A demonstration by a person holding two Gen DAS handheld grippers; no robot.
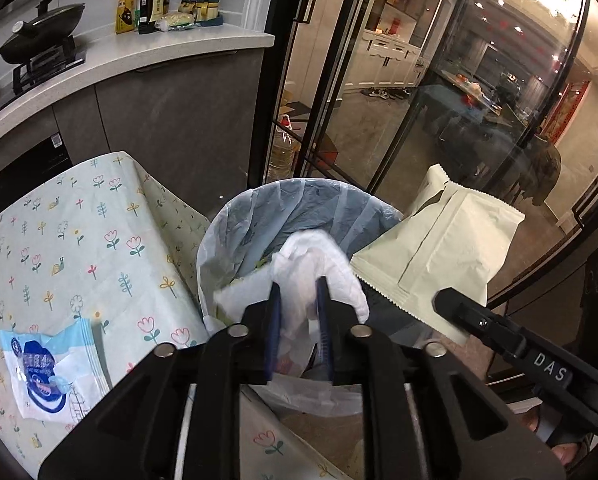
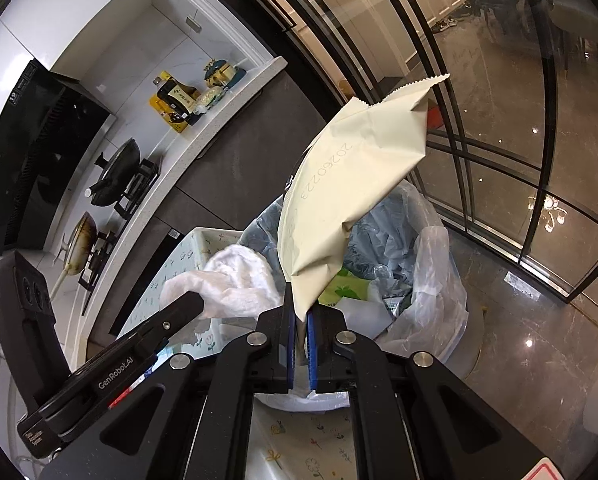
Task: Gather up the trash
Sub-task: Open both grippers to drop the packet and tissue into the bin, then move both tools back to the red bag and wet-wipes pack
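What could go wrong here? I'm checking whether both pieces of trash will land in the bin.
1. The crumpled white tissue sits between the left tool's fingers near the rim of the plastic-lined round bin, table side; it could fall on the flowered tablecloth.
2. The right tool pinches only a corner of the stiff cream paper packet, which could catch on the rim.

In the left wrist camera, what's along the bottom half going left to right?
Blue and white plastic wrapper on the floral tablecloth → crumpled white tissue in the left tongs over the lined trash bin → cream paper packet.
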